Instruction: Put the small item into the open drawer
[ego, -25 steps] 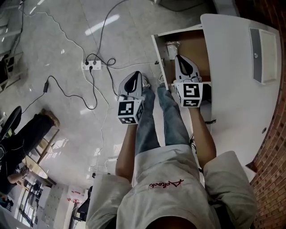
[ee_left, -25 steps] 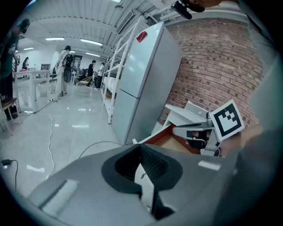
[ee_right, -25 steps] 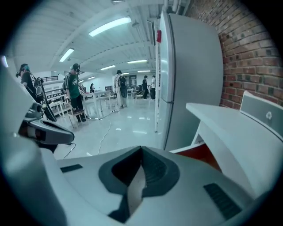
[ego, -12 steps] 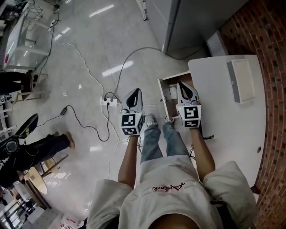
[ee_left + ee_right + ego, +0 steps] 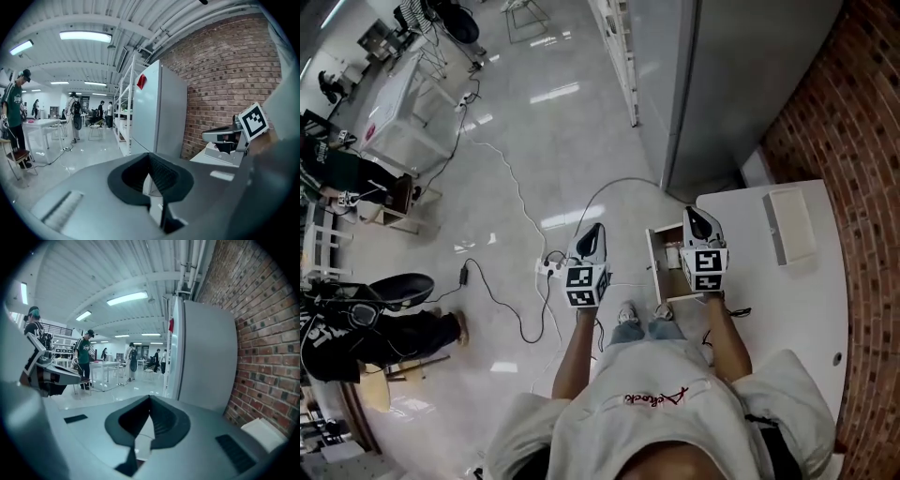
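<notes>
**Both grippers held up and empty beside the open drawer**

In the head view we see the open drawer (image 5: 659, 272) standing out from the white surface (image 5: 778, 300) toward 9 o'clock, its long axis running from 12 to 6. A small pale item (image 5: 672, 251) lies inside it near the 12 o'clock end. It is too small for us to tell which way it points.

The left gripper (image 5: 592, 228) hangs over the floor at 9 o'clock of the drawer. Its fingers (image 5: 165, 177) are pressed together at the tips with nothing between them. The right gripper (image 5: 695, 212) is above the drawer's 3 o'clock side. Its fingers (image 5: 165, 422) likewise meet at the tips and hold nothing. Both point toward 12 o'clock and touch nothing.

A shallow white tray (image 5: 790, 226) rests on the surface at 2 o'clock of the drawer, well apart from it. A tall grey cabinet (image 5: 712, 84) stands at 12 o'clock, and a brick wall (image 5: 862, 122) runs along 3 o'clock. A power strip (image 5: 549, 268) with trailing cables lies on the floor just past the left gripper.
</notes>
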A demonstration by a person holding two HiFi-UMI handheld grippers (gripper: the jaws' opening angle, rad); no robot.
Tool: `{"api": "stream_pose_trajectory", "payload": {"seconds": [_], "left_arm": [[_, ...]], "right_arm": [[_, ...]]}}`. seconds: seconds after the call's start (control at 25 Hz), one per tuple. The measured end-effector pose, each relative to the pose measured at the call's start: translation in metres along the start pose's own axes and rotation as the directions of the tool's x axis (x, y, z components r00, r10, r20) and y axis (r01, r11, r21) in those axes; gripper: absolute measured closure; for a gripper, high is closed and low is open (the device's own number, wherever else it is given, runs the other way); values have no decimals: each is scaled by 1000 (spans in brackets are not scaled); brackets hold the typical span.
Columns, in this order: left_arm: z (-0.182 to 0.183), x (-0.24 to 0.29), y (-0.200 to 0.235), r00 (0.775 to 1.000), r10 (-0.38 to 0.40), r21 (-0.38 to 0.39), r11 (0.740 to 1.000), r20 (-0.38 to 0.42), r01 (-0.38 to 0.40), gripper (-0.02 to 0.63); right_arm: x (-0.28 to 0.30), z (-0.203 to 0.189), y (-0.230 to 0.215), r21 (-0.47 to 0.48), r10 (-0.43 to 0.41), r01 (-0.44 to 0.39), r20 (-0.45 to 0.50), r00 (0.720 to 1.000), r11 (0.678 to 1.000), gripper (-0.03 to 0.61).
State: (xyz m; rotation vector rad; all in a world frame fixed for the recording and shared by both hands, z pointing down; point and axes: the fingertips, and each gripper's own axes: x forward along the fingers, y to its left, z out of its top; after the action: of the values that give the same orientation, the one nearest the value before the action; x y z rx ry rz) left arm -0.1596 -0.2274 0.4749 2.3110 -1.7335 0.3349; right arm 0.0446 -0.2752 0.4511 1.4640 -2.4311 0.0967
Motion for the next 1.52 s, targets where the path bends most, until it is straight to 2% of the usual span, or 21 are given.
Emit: {"api": "stream_pose_trajectory", "payload": {"seconds": [0.28,0.44,0.92,1.2,1.52], "left_arm": [[63,-24,2,995,36,39,998,95,-40,604],[81,-38,4,990,54,54,997,130,-61,604],[94,-48,22,986,83,52,994,142,-91,604],[97,-49,27,987,73,46,996,143,-81,604],[96,-51,22,989,55,75,995,140,-66,604]], "right_arm": [[-18,63,-15,-18,-18,20,95,995,1000,566],[-32,77,-18,-32,-21,25,123,992,999,566],[-46,86,-21,-41,-40,45,133,990,998,566],[-45,91,-12,-32,-38,43,135,990,999,566],[-50,86,-4,-31,-46,50,127,991,998,566]]}}
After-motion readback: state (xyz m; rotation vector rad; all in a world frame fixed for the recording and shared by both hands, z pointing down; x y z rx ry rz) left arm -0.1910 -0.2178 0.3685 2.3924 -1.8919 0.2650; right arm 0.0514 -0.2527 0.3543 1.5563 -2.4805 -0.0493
